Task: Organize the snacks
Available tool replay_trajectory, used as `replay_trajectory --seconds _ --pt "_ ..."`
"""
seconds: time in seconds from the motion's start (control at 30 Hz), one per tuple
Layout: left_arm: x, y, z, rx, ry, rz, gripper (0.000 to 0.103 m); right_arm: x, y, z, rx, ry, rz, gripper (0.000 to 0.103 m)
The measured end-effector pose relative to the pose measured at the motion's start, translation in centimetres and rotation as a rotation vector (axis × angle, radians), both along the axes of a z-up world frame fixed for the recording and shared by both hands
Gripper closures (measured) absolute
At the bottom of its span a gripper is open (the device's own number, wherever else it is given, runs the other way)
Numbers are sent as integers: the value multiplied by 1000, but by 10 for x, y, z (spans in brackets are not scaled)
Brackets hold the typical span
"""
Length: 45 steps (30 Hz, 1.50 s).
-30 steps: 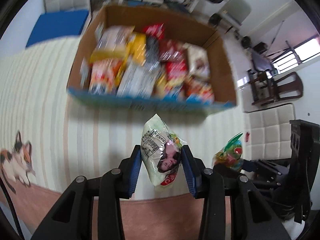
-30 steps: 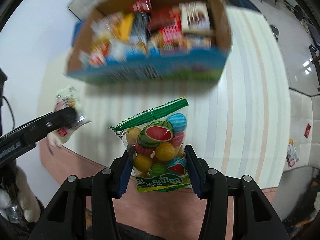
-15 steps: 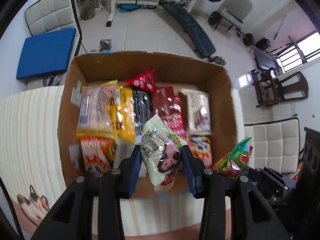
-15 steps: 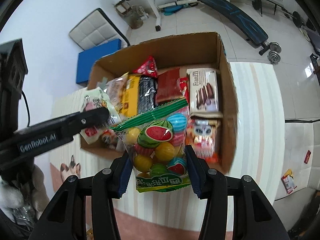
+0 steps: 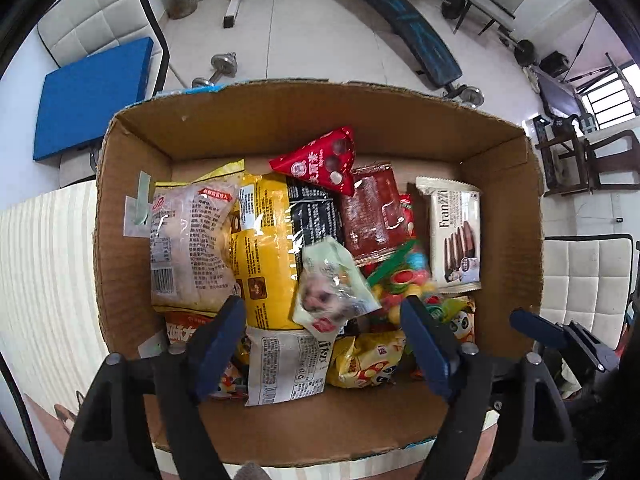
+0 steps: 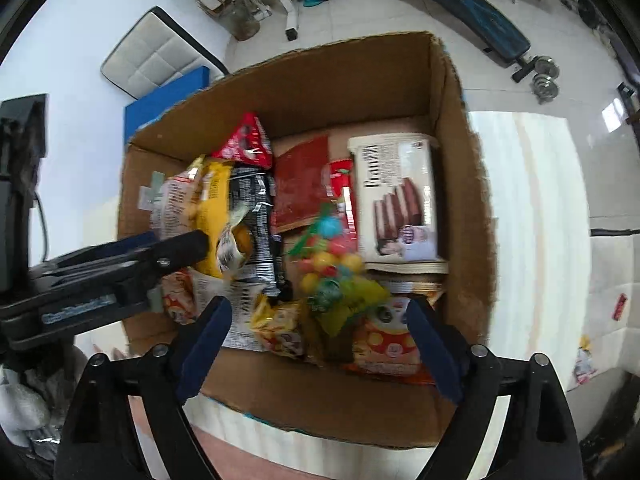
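Note:
A cardboard box (image 5: 280, 120) (image 6: 460, 184) full of snack packets sits below both grippers. My left gripper (image 5: 322, 340) is open over the box; the pale green snack pouch (image 5: 332, 288) is free between its jaws, blurred, over the packets. My right gripper (image 6: 320, 332) is open too; the fruit candy bag (image 6: 340, 276) is loose and blurred above the packets, and also shows in the left wrist view (image 5: 400, 280). The left gripper shows at the left of the right wrist view (image 6: 120, 268).
In the box lie a red triangular packet (image 5: 320, 160), a yellow bag (image 5: 260, 248), a white biscuit pack (image 5: 456, 232) and several others. The box stands on a striped tablecloth (image 5: 44, 280). Chairs and gym gear stand on the floor beyond.
Both grippers moved from in front of the box to above it, then opened. The green pouch and the candy bag left the jaws and are dropping into the box.

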<state>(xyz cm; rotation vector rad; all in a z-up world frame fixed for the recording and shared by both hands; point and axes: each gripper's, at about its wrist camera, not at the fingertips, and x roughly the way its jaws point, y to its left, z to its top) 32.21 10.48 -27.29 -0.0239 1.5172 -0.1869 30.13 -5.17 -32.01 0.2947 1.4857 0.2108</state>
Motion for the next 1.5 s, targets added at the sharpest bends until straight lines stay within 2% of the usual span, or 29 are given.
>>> replay_trajectory --seconds 0.17,0.23,0.47,0.8,1.07,1.5 --pt "-11 2 11 -4 -49 -2 13 -9 -3 4 -113 -24 21 8" --pt "-17 3 13 4 -67 -9 5 -15 -5 7 -142 -46 23 8" --pt "-44 8 25 61 -139 4 5 -37 -7 23 -178 -87 18 7" --pt "-90 23 52 67 -220 69 5 -71 -5 50 -186 -138 8 6" --pt "-150 28 97 69 -352 98 5 -127 -4 104 -195 -255 -8 6" --pt "-256 25 164 63 -501 80 5 -239 -10 188 -192 -410 -30 6"
